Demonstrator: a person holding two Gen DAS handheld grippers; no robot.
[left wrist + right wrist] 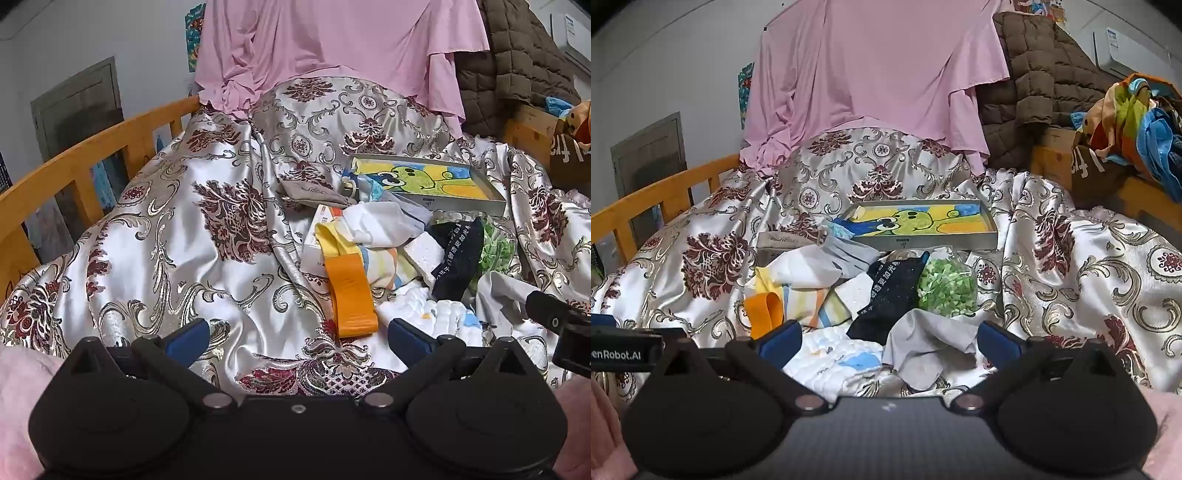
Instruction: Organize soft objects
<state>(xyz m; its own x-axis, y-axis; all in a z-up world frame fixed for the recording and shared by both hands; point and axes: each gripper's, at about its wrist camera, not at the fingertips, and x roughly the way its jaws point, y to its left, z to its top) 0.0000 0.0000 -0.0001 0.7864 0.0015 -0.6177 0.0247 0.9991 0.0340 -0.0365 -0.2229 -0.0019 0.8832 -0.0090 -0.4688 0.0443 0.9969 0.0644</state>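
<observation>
Looking along the right gripper, the jaws stand wide apart with nothing in them. Right between them lies a crumpled grey cloth, and beside the left jaw sits a puffy white quilted cloth with blue patches. Just past the jaws are a dark navy sock with white writing and a clear bag of little green bits. The left gripper is also wide apart and empty. An orange fabric strap lies just ahead, between its jaws, on the shiny flowered bedspread. The cloths look light and floppy, I think. A raised fold is the best place to pinch. The bedspread looks slippery, so things may slide.
</observation>
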